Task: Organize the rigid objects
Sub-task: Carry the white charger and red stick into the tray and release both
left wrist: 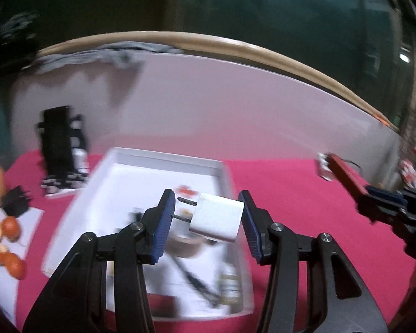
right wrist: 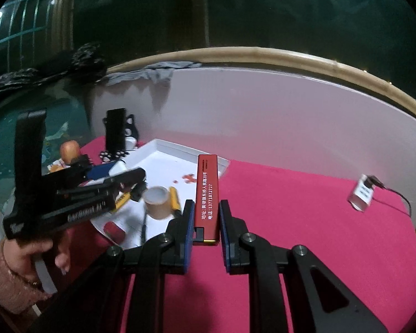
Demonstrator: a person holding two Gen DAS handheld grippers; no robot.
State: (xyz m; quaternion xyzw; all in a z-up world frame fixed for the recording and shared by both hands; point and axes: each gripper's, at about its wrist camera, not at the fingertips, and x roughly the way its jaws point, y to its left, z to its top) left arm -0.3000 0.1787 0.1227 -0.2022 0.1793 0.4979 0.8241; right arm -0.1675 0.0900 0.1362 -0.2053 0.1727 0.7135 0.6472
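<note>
My left gripper (left wrist: pixel 208 216) holds a white plug adapter (left wrist: pixel 217 219) between its blue pads, prongs pointing left, above the white tray (left wrist: pixel 227 177). My right gripper (right wrist: pixel 206 222) is shut on a red lighter (right wrist: pixel 207 194) with white print, held upright over the pink cloth. In the right wrist view the tray (right wrist: pixel 177 149) holds a tape roll (right wrist: pixel 157 198), a yellow marker (right wrist: pixel 174 198), a red item (right wrist: pixel 114 230) and a black pen. The left gripper (right wrist: pixel 119 183) shows there over the tray. The right gripper with the lighter shows at the right of the left wrist view (left wrist: pixel 346 180).
A black stand with a paw-print base (right wrist: pixel 115 133) is behind the tray. A white charger with a black cable (right wrist: pixel 362 194) lies on the pink cloth (right wrist: pixel 305 236) at the right. Orange and tan toys (left wrist: pixel 5 233) sit left of the tray. A white wall panel (right wrist: pixel 263 111) rises behind.
</note>
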